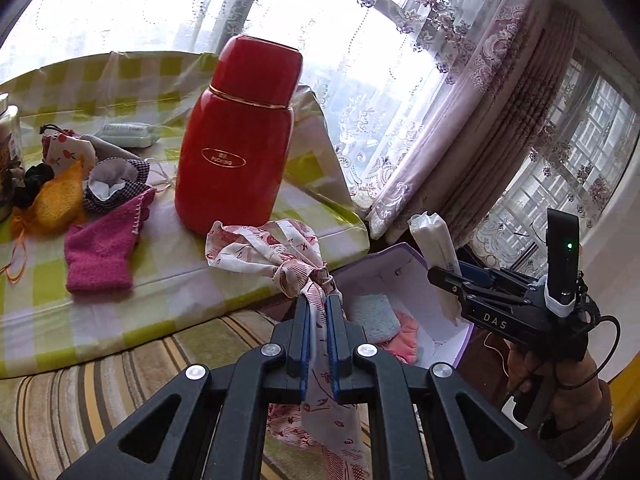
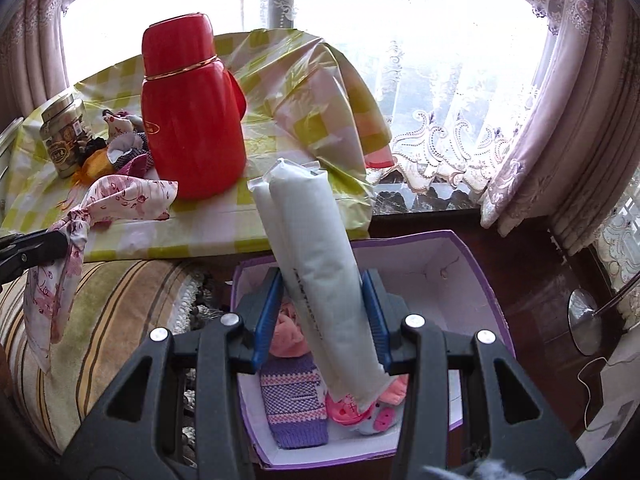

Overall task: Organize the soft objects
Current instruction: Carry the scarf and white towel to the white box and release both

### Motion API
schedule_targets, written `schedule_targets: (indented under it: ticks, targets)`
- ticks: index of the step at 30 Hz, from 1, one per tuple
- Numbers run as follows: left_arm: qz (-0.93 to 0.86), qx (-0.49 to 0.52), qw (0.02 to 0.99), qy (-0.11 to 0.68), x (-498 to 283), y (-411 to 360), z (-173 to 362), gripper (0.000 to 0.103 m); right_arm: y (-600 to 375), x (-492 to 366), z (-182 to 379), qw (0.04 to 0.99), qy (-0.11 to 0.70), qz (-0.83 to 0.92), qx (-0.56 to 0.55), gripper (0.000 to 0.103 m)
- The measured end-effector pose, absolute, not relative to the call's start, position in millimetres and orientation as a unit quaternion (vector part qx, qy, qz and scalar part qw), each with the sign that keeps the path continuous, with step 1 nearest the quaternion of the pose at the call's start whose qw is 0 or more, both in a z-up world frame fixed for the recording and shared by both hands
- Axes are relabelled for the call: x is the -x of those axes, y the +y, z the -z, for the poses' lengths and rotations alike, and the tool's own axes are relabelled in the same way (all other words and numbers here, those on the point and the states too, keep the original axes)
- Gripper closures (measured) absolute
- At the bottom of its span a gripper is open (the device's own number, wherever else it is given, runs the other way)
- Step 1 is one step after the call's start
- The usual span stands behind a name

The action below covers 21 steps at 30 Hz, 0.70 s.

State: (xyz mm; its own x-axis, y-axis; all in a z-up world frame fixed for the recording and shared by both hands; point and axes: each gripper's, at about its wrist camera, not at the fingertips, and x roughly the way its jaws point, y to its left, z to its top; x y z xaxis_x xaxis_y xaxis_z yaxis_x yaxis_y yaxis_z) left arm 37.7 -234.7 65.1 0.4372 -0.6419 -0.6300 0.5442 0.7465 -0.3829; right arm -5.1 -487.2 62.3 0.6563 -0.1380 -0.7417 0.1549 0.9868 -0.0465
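My left gripper (image 1: 318, 300) is shut on a knotted white scarf with a red print (image 1: 264, 248), which trails from the table edge down past the fingers. The right wrist view shows the same scarf (image 2: 132, 196) hanging from the left gripper (image 2: 60, 244) at the far left. My right gripper (image 2: 322, 280) is shut on a long white soft packet (image 2: 308, 240) that stands tilted above an open purple box (image 2: 472, 264). Inside the box lie a purple knitted piece (image 2: 294, 404) and pink soft items (image 2: 286, 336). From the left wrist, the right gripper (image 1: 452, 276) hovers over the box (image 1: 400, 256).
A red thermos (image 1: 236, 140) stands on the yellow-green checked tablecloth (image 1: 180, 280). Left of it are a magenta cloth (image 1: 104, 248), an orange pouch (image 1: 56, 200) and a checked pouch (image 1: 116, 184). A jar (image 2: 64, 136) stands at the table's far left. A striped cushion (image 1: 120, 380) lies below the table edge.
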Motion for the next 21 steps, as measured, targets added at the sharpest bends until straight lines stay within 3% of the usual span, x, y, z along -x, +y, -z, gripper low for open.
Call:
schedule_targets:
  ticks: [16,21]
  targets:
    - [0.427,0.033,0.804,0.412,-25.8,-320.3,-64.3,0.095,-544.6,28.2,-66.6,0.904,0.397,0.153,-0.028,0.056]
    - [0.449,0.019,0.788,0.420,-19.1,-345.3,-62.0,0.088,-556.5,33.2,-65.8,0.899,0.400,0.176,-0.033,0.052]
